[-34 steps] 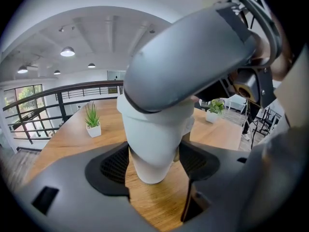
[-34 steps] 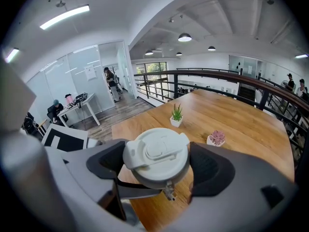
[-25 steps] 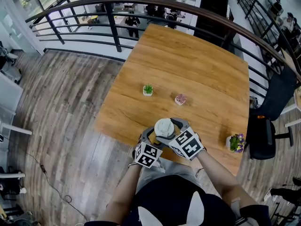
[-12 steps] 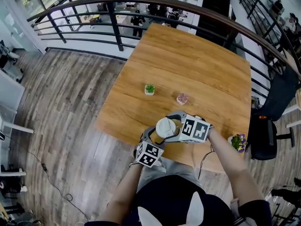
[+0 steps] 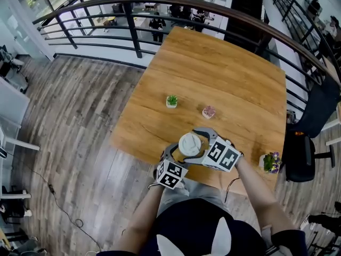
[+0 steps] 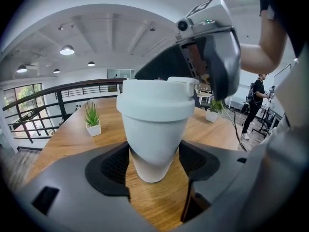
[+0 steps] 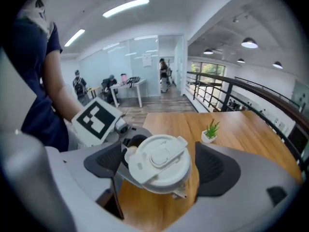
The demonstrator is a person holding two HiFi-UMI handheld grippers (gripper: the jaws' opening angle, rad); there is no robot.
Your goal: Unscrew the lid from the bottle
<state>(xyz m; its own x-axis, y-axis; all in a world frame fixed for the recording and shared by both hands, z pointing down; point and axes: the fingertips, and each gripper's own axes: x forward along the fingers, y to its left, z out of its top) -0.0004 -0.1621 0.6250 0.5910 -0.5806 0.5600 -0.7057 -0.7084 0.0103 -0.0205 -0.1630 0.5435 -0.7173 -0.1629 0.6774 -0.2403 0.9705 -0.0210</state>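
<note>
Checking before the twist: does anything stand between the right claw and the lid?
Nothing visible does. The right claw has just been opening, and the lid sits between its jaws, on the cup the left claw holds.

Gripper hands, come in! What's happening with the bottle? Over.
Left gripper clamped on bottle. Right gripper just opened, jaws loose around lid. Lid on. Green plant far off.

Bright even light, fisheye-warped edges, slightly soft foreground
</note>
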